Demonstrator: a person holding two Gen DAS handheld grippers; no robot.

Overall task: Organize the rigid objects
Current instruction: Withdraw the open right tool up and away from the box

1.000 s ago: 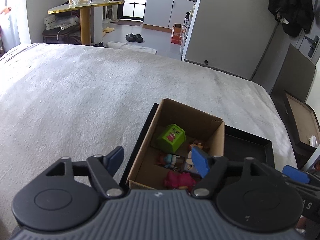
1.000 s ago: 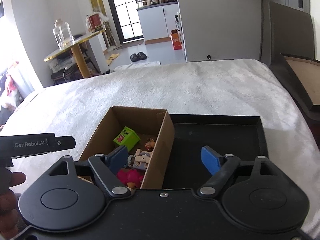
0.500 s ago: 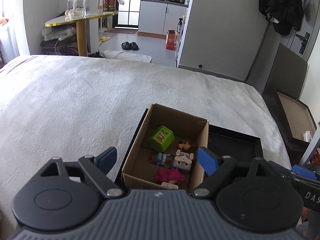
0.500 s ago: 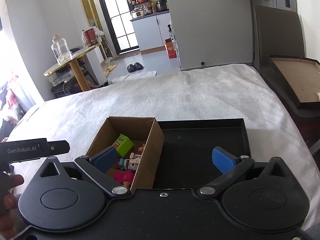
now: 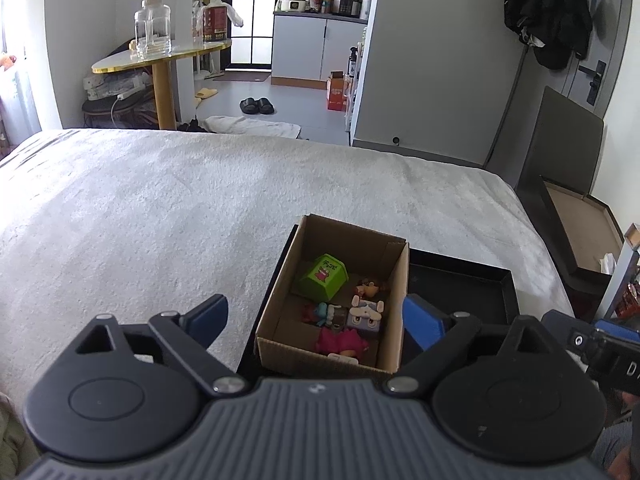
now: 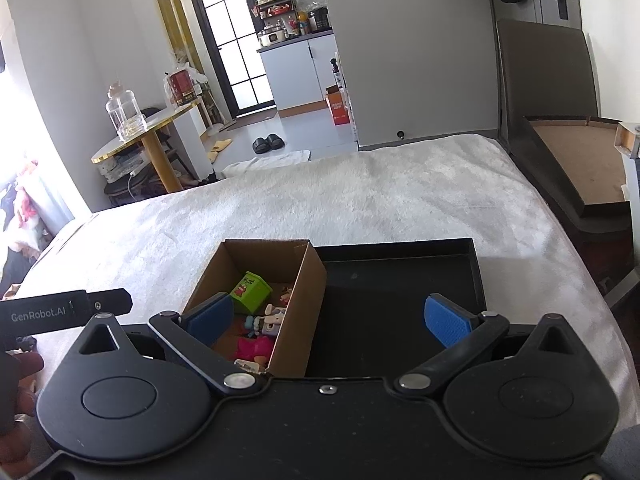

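Note:
A small cardboard box [image 5: 396, 300] stands in the left part of a black tray [image 5: 480, 280] on the white bed. It holds a green cube toy [image 5: 323, 277], a pink toy [image 5: 340, 342] and several small figures [image 5: 366, 314]. My left gripper [image 5: 316, 320] is open and empty, above and just short of the box. My right gripper [image 6: 328, 318] is open and empty, held above the box [image 6: 298, 308] and tray [image 6: 400, 280]. The green cube [image 6: 251, 293] and pink toy [image 6: 256, 347] show there too.
The white bedspread [image 5: 160, 208] stretches left and beyond the tray. A dark open case [image 6: 576, 168] stands off the bed's right edge. A round gold-edged table with a glass jar [image 5: 154, 36] stands beyond the bed at the back left.
Both grippers have pulled back and up from the box, so box and tray look smaller and further off. Both jaws have spread wider. The toys have not moved.

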